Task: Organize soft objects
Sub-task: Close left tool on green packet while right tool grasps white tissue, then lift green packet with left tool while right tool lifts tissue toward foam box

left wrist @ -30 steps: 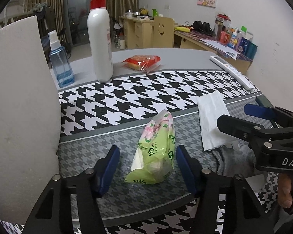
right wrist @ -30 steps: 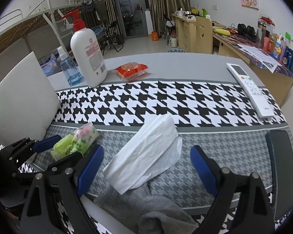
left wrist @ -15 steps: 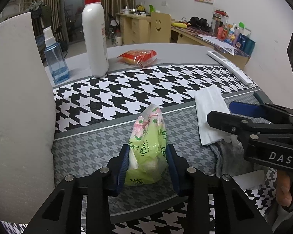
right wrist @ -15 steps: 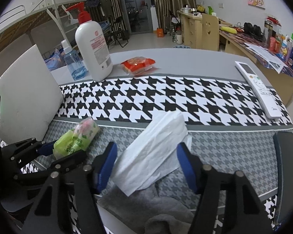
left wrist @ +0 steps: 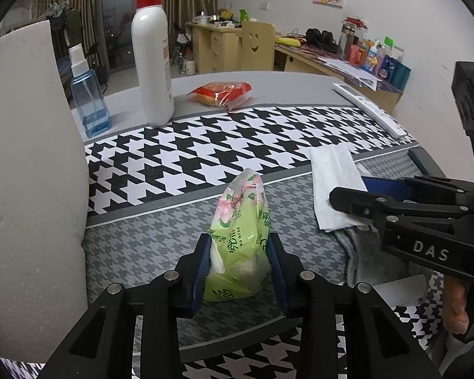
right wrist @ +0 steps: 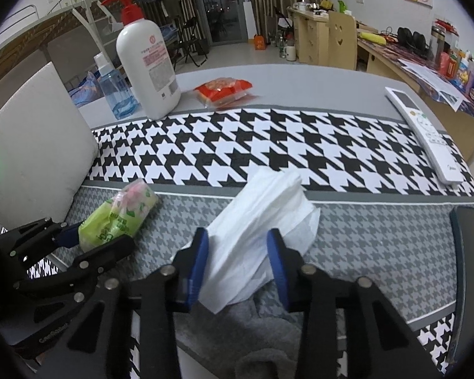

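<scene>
A green tissue pack (left wrist: 240, 237) stands on the grey houndstooth cloth, and my left gripper (left wrist: 238, 252) is shut on its lower half, both blue pads pressed against its sides. In the right wrist view the same pack (right wrist: 120, 211) lies at the left. A white tissue (right wrist: 268, 208) lies bunched on the cloth, over a grey cloth (right wrist: 268, 322) at the near edge. My right gripper (right wrist: 237, 246) has its jaws closing on the tissue, with both pads touching its near end. From the left wrist view, the white tissue (left wrist: 331, 183) and the right gripper (left wrist: 363, 189) sit at the right.
At the back stand a white lotion bottle (left wrist: 151, 53), a blue spray bottle (left wrist: 90, 104) and a red snack pack (left wrist: 221, 91). A white remote (left wrist: 369, 107) lies at the right. A white foam board (left wrist: 31, 158) rises on the left. A dark flat object (right wrist: 467, 252) lies at the right edge.
Both grippers closed from wide open. The left one now pinches the green pack; the right one's pads came in against the white tissue, which bunched up.
</scene>
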A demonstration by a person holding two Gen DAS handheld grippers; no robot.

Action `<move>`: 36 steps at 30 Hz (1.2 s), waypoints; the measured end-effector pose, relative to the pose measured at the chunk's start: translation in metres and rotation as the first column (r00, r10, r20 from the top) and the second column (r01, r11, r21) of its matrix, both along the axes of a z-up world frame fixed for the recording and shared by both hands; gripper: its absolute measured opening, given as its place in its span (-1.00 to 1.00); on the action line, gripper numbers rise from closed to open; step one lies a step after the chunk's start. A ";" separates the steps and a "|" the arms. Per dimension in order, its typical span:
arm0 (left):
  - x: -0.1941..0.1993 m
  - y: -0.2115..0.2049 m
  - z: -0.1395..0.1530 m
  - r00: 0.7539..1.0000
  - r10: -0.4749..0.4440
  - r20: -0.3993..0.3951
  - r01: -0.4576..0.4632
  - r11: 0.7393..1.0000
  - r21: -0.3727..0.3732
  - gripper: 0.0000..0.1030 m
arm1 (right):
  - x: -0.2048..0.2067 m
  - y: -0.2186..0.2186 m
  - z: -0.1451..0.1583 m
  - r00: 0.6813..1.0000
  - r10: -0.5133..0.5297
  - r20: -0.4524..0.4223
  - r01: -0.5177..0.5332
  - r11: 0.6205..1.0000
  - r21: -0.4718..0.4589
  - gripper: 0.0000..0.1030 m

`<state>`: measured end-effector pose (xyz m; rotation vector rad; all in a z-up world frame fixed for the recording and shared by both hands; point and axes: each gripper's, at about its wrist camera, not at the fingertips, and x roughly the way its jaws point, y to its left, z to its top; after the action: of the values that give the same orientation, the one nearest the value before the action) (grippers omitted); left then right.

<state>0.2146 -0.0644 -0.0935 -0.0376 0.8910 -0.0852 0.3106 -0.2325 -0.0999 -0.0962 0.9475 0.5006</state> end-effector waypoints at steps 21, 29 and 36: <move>-0.005 0.002 0.006 0.999 -0.008 0.037 0.009 1.000 -0.021 -0.29 | -0.008 -0.012 0.020 0.999 -0.021 0.037 0.019 0.999 0.044 -0.80; -0.014 -0.002 0.022 0.996 -0.019 0.086 0.020 1.000 -0.011 -0.29 | -0.017 -0.023 0.038 0.996 -0.044 0.080 0.038 0.996 0.075 -0.81; -0.020 -0.004 0.033 0.993 -0.023 0.115 0.023 1.000 0.003 -0.29 | -0.027 -0.030 0.050 0.992 -0.054 0.112 0.043 0.994 0.097 -0.81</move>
<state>0.1951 -0.0681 -0.0606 -0.0206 0.7765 -0.1071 0.2840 -0.2621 -0.0496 -0.0160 0.8105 0.4887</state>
